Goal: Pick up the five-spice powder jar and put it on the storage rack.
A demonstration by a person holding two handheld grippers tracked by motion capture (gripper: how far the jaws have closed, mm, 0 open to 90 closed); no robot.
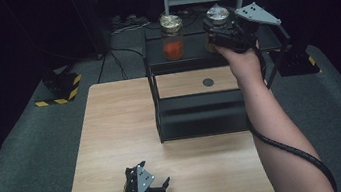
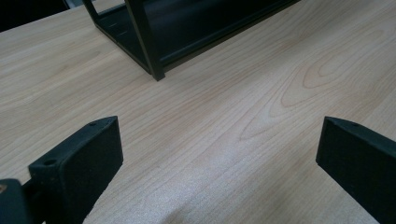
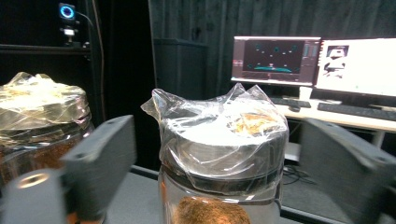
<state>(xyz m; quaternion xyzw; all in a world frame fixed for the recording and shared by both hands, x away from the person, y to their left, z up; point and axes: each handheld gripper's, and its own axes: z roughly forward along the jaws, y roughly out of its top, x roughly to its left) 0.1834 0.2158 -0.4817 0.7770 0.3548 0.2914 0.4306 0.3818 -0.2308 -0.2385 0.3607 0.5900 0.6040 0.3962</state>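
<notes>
Standing released around the right jar (image 3: pixel 222 154) on the far shelf (image 1: pixel 188 55): right gripper (image 1: pixel 222 30). Resting open near the table (image 1: pixel 113 134) edge: left gripper (image 1: pixel 146 184).

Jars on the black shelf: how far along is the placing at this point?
Done: two jars stand on the shelf's top tier, the left jar and the right jar. In hand: the right tool sits open around the right jar, its pads apart from the glass. Left: drawing that tool away. The left tool rests open on the table.
</notes>
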